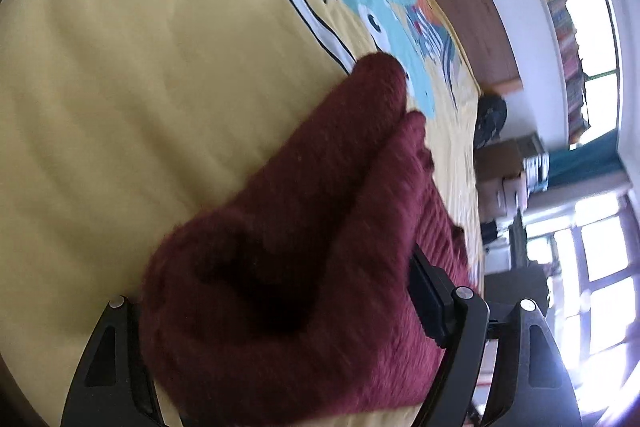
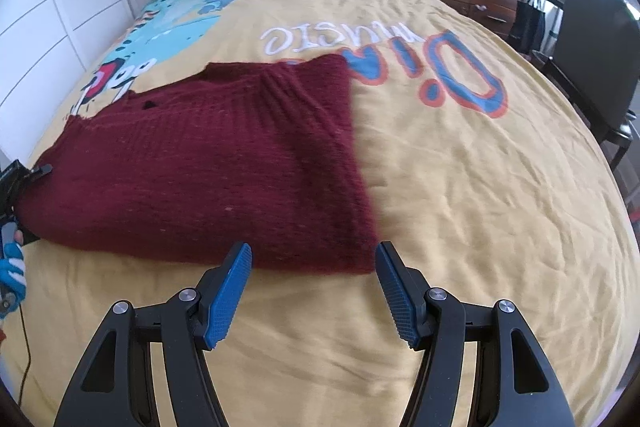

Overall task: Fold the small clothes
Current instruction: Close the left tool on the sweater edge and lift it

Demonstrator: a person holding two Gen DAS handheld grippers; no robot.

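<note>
Sweater (image 2: 224,163) flat on yellow bedspread (image 2: 460,187), partly folded. Left gripper (image 1: 280,327) jaws spread, bunched sweater edge between; grip not discernible. Right gripper (image 2: 314,291) jaws wide, empty, just before near hem.

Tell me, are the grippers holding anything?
The left gripper has the dark red knitted sweater bunched between its jaws at one side edge. The right gripper is open, holding nothing.

Maroon knit sweater (image 2: 208,167), partly folded, flat on yellow bedspread (image 2: 460,187)
</note>
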